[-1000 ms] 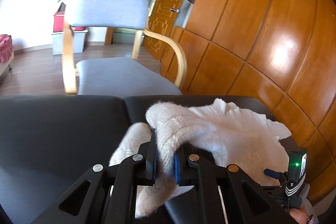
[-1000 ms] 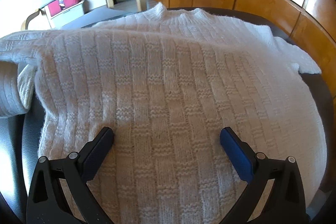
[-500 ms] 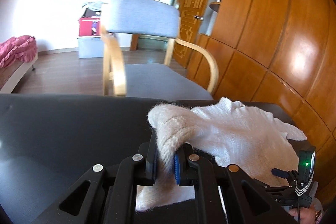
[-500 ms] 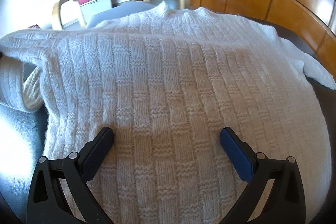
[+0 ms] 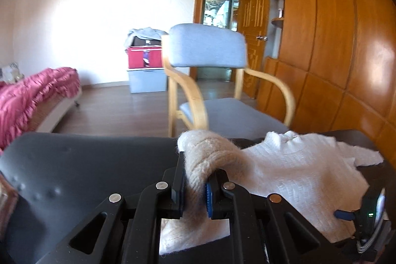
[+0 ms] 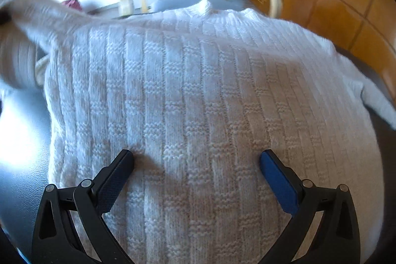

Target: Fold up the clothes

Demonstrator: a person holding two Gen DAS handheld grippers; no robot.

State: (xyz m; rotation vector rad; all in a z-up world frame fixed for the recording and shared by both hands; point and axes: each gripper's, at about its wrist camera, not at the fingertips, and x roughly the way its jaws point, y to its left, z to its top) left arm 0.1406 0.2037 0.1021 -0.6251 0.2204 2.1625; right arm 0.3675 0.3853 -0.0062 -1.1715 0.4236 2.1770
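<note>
White knit sweater (image 6: 210, 103) — basket-weave pattern, lying flat on a dark padded table (image 5: 81, 165). Its body runs lengthwise from the right tongs (image 6: 196, 167) towards the collar (image 6: 206, 5) at the far edge, near a chair (image 5: 210, 81) with a grey seat and bent-wood arms. One sleeve (image 6: 373, 100) trails off to the right.

Right tongs: fingers spread wide, both tips resting on the lower part of the sweater's body, fabric lying between them unpinched.

Left tongs (image 5: 195, 187): fingers pressed together on a thick fold of the other sleeve (image 5: 208, 152), which is lifted off the table and arches up over the fingertips — the rest of the garment spreads away to the right of them, collar pointing at the chair.

Background: wooden panelled wardrobe (image 5: 334, 41), open door (image 5: 253, 24), red and grey boxes (image 5: 146, 71), bed with pink cover (image 5: 32, 95).
</note>
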